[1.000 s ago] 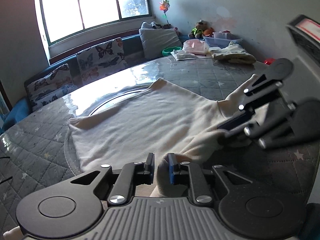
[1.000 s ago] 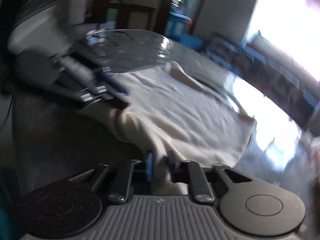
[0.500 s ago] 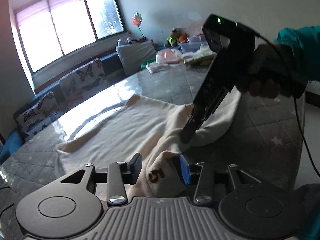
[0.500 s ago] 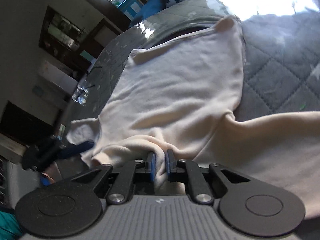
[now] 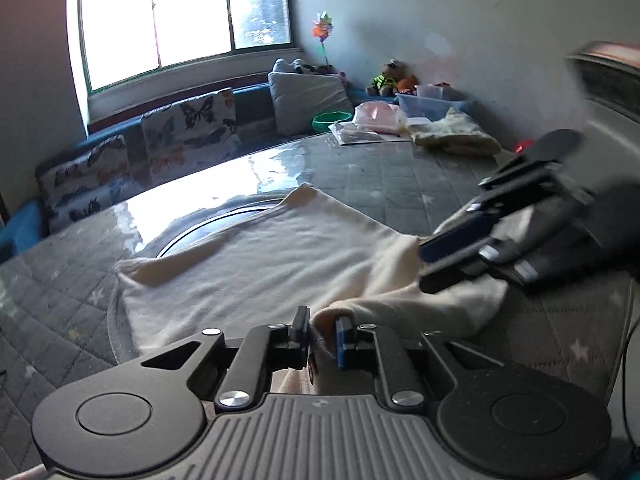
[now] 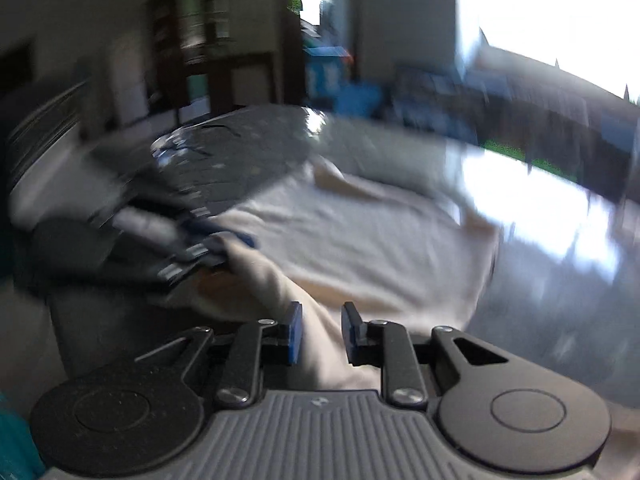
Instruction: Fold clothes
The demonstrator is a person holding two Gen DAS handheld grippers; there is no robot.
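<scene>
A cream shirt (image 5: 272, 264) lies spread on the round grey quilted table (image 5: 400, 180); it also shows blurred in the right wrist view (image 6: 360, 240). My left gripper (image 5: 322, 336) is shut on a bunched fold of the shirt at its near edge. My right gripper (image 6: 322, 334) has its jaws parted, with cream cloth lying loosely between them. In the left wrist view the right gripper (image 5: 452, 258) sits at the shirt's right edge over the cloth. In the right wrist view the left gripper (image 6: 224, 248) holds the cloth at left.
Folded clothes and a pink bundle (image 5: 376, 118) lie at the table's far side, with a blue tub (image 5: 432, 104) behind. Butterfly cushions (image 5: 188, 136) line a bench under the window. A glass turntable (image 5: 208, 224) sits under the shirt.
My right gripper has opened its jaws on the cloth and swung round fast, blurring its view. My left gripper closed back on the fold and came down lower over the table.
</scene>
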